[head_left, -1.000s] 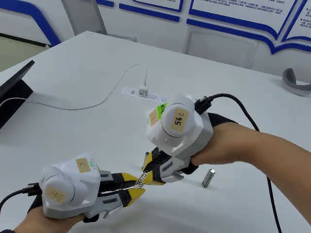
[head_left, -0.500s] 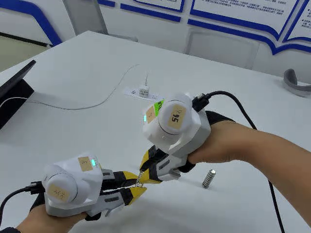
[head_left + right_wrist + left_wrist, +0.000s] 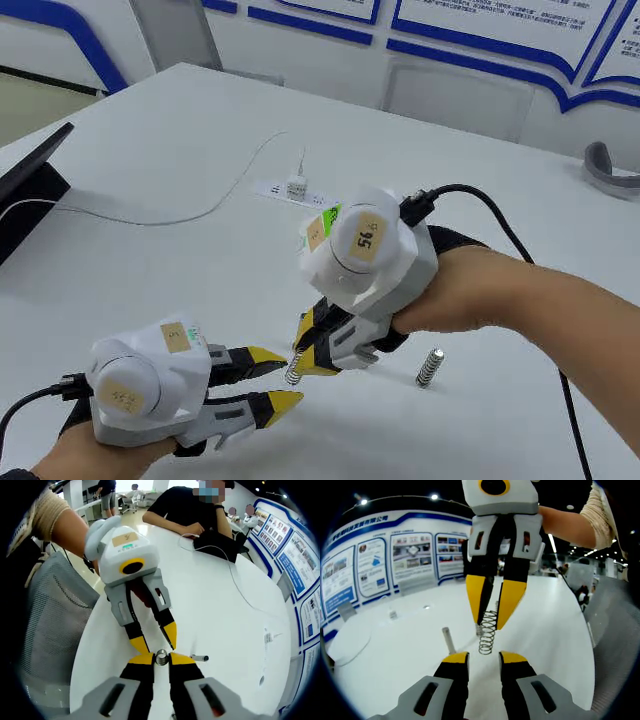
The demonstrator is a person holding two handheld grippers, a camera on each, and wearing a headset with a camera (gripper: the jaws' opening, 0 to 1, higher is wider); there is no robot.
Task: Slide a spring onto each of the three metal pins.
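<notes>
The right tongs, at lower centre of the head view, are clenched on a spring that hangs from their yellow tips. The left tongs, at lower left, are released, with their tips apart on either side of the spring's lower end and not gripping it. In the left gripper view a pin shows on the white worktop, left of the spring. A second spring stands tilted at lower right of centre in the head view.
</notes>
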